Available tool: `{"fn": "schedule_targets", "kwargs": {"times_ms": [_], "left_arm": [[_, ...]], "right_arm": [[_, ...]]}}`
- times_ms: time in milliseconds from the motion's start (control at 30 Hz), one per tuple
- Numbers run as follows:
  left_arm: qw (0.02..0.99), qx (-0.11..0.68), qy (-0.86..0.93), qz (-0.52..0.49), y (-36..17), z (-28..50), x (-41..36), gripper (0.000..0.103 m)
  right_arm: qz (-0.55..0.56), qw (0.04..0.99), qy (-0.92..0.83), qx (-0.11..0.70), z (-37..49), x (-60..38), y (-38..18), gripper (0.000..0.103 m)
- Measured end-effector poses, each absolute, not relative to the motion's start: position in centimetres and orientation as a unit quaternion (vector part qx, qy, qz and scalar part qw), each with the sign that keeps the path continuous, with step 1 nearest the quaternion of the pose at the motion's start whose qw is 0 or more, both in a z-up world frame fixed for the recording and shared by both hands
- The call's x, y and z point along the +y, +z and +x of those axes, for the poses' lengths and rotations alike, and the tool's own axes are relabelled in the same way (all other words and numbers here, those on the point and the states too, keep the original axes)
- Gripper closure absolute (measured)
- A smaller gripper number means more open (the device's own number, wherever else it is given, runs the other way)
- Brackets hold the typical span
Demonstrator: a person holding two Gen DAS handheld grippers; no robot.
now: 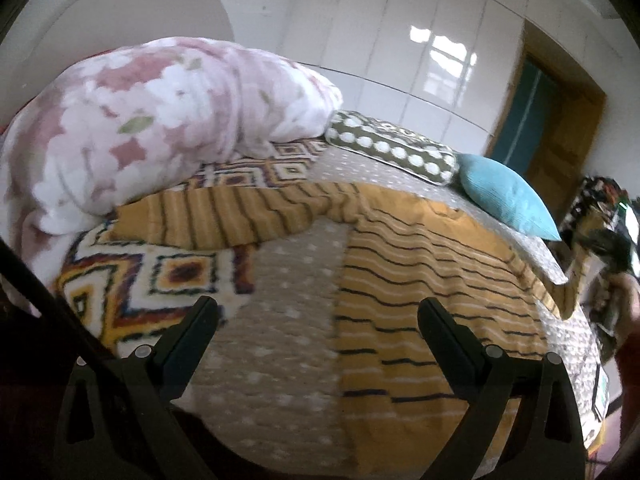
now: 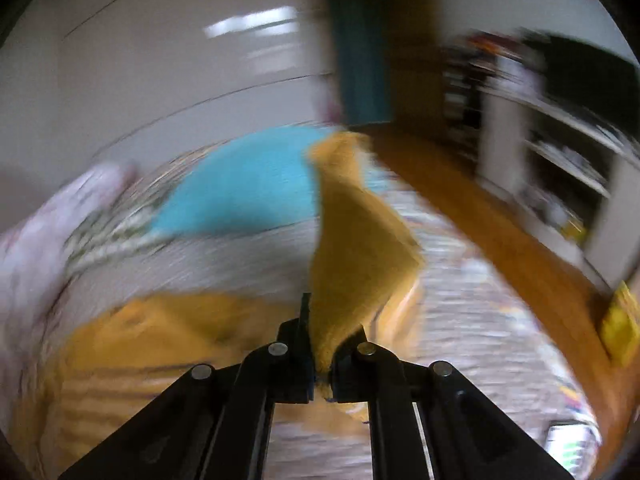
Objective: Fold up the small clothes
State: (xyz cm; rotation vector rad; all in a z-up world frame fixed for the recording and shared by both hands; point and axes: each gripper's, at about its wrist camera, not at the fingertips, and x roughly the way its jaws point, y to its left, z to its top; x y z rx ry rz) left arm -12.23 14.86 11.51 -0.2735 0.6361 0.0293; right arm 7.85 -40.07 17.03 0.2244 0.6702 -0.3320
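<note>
A mustard-yellow garment with dark and white stripes [image 1: 420,280] lies spread on the bed. One sleeve [image 1: 240,216] stretches left. My left gripper [image 1: 316,312] is open and empty, hovering over the garment's near left edge. My right gripper [image 2: 324,336] is shut on a corner of the same garment [image 2: 352,248] and lifts it so the cloth stands up between the fingers. In the left wrist view the right gripper [image 1: 596,236] shows at the bed's right edge with the lifted cloth hanging from it. The right wrist view is blurred.
A pink floral duvet [image 1: 152,120] is piled at the back left. A dotted olive pillow [image 1: 392,148] and a blue pillow [image 1: 504,196] lie at the back right. A patterned blanket [image 1: 160,276] lies on the grey bedspread [image 1: 288,320]. Shelves [image 2: 560,152] and a wooden floor [image 2: 500,240] are to the right.
</note>
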Motion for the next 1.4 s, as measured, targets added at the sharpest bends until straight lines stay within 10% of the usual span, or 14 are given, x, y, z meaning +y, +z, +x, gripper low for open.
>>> {"fn": "schedule_targets", "kwargs": {"times_ms": [400, 600, 700, 1267, 1367, 1400], "left_arm": [[0.933, 0.305, 0.062, -0.18, 9.0, -14.2, 22.2, 0.003], [0.924, 0.311, 0.083, -0.205, 7.8, -14.4, 24.5, 0.003], [0.92, 0.311, 0.09, -0.223, 7.6, -14.2, 25.7, 0.003], [0.873, 0.368, 0.19, -0.259, 2.5, -2.2, 35.4, 0.004], [0.873, 0.381, 0.201, -0.228, 2.1, 0.9, 35.5, 0.023], [0.867, 0.401, 0.204, -0.212, 1.8, 2.3, 35.3, 0.051]], "right_arm": [[-0.181, 0.884, 0.059, 0.426, 17.2, -3.3, 4.0, 0.094], [-0.314, 0.87, 0.114, 0.363, 14.3, 4.8, 2.5, 0.067], [-0.316, 0.866, 0.173, 0.348, 12.3, 5.9, 3.8, 0.041], [-0.129, 0.89, 0.124, 0.419, -1.7, -16.9, 8.0, 0.04], [-0.094, 0.895, 0.092, 0.426, -3.1, -20.2, 7.4, 0.04], [-0.081, 0.897, 0.08, 0.427, -3.5, -21.2, 7.2, 0.04]]}}
